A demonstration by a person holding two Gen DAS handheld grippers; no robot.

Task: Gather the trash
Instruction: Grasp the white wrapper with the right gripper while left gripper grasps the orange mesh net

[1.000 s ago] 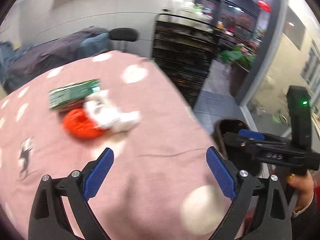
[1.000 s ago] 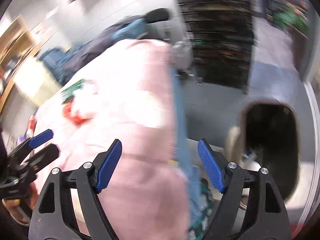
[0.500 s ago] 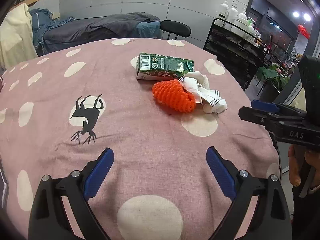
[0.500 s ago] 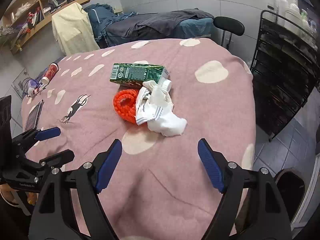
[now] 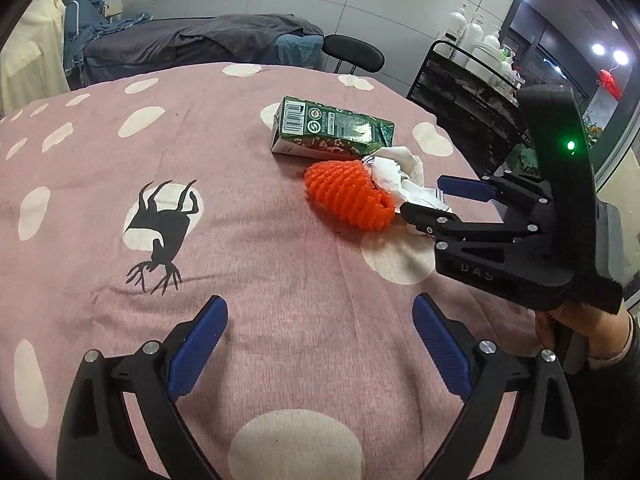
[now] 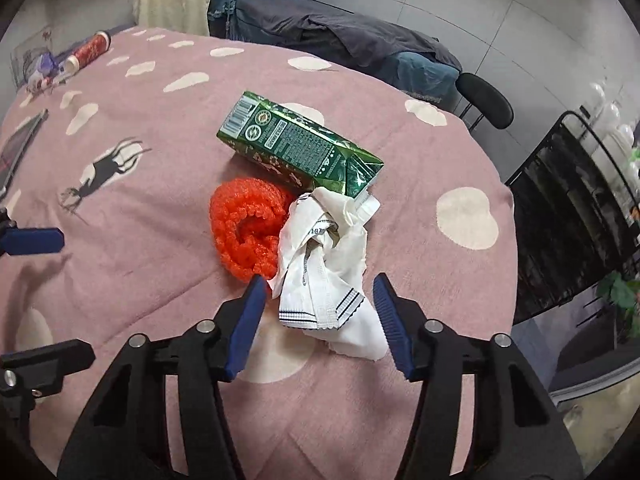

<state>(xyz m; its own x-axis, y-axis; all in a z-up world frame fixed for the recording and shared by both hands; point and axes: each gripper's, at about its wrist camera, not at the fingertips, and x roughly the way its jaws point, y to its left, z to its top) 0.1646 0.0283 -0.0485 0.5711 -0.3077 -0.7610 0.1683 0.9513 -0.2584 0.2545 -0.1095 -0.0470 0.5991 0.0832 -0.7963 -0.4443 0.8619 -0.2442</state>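
Right gripper (image 6: 318, 312): jaws apart, straddling the near end of the crumpled white paper wrapper with the dark striped edge (image 6: 326, 276). Not clamped yet; the left blue pad sits right at the orange item's near edge. Left gripper (image 5: 320, 344): jaws apart, empty, over bare cloth, well short of the pile.

All three trash items sit bunched mid-bench on the pink spotted cloth (image 6: 160, 184), touching each other.

Handling, judged from the look:
- Wrapper: very light, soft, crushes under any grip. Take the near bunched end between the pads; a loose flap would likely slip out or tear.
- Orange knobbly foam net sleeve (image 6: 248, 228), rolled into a ring, just left of the wrapper and touching it: light, springy, grippy. Pinch across the roll.
- Green rectangular drink carton (image 6: 296, 148), lying flat behind both, far end folded and dented: probably empty, stiffish walls, smooth printed skin. Grip across the narrow faces mid-body.

In the way: the wrapper drapes onto the net sleeve and the carton's crushed end, so lifting it may drag either. Cloth is loose and wrinkled; a low pad could snag it.

Farther out: red tube and small clutter (image 6: 86, 50) at the far left bench edge, black stool (image 6: 484, 106), bed with dark covers (image 6: 340, 36), black wire rack (image 6: 568, 184) on the right. No bin visible in either view.
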